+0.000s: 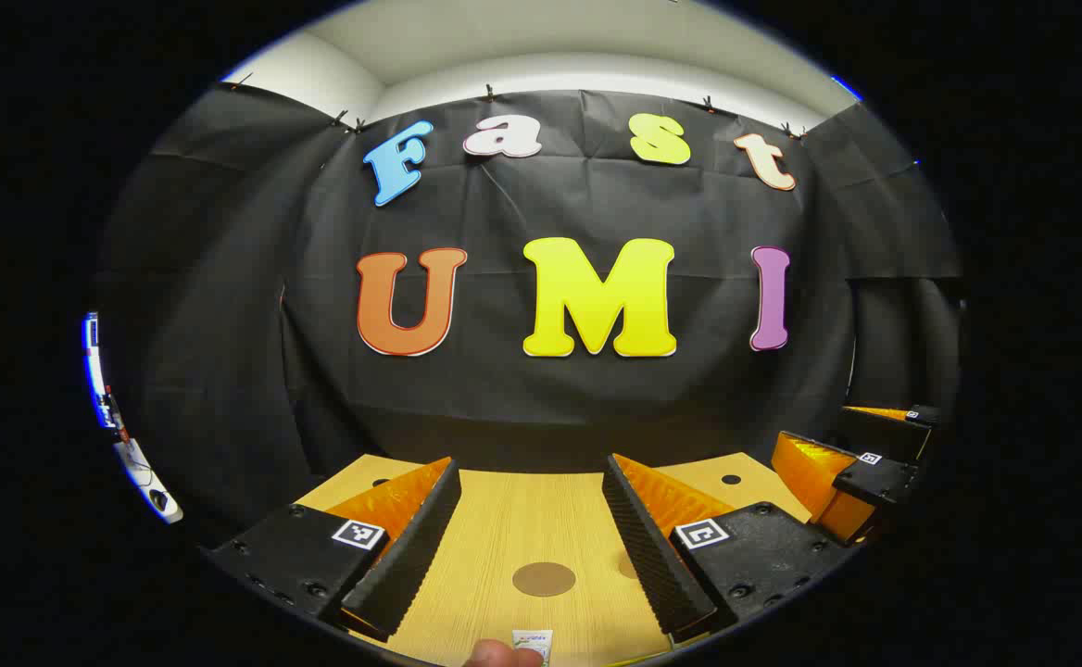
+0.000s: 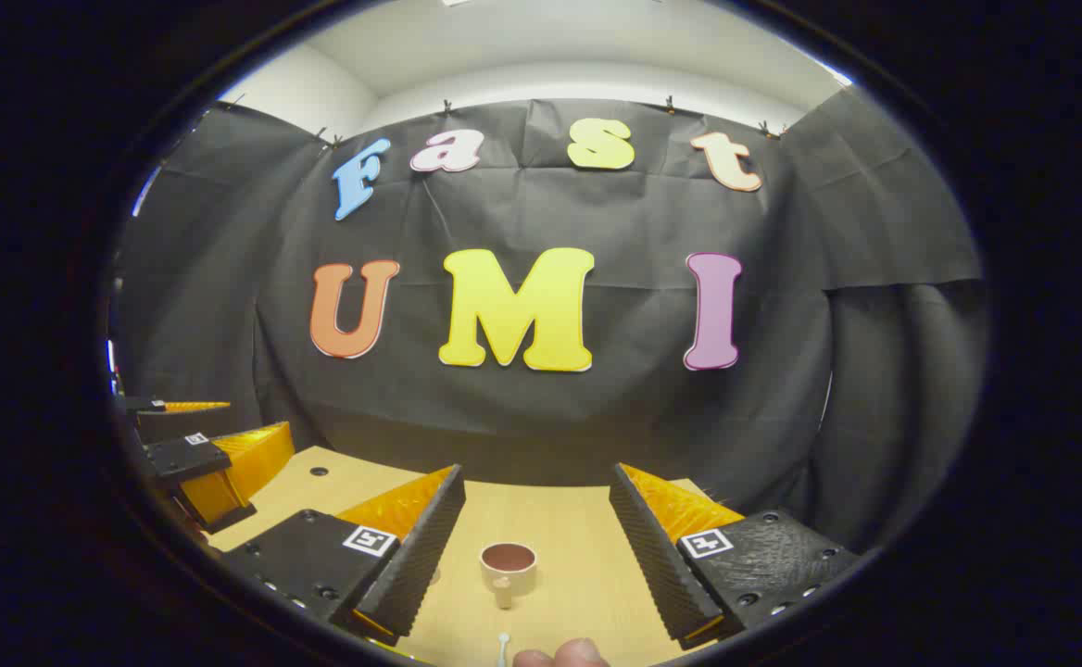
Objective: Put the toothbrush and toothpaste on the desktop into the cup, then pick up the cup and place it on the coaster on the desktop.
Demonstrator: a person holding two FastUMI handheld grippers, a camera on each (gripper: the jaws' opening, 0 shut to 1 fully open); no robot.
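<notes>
Cup point(image 2: 508, 565) between open right tool point(image 2: 534, 547) fingers, coaster point(image 1: 544, 579) apart

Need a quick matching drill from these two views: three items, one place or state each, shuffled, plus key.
Items:
1. coaster
2. cup
3. left claw

Places or states:
A. empty, standing between the right claw's fingers
B. open, nothing held
C. flat on the desk, between the left claw's fingers

Pairs: 1-C, 2-A, 3-B

2 low views side by side, facing the wall, perhaps sharing the desktop point(image 1: 522, 519)
</notes>
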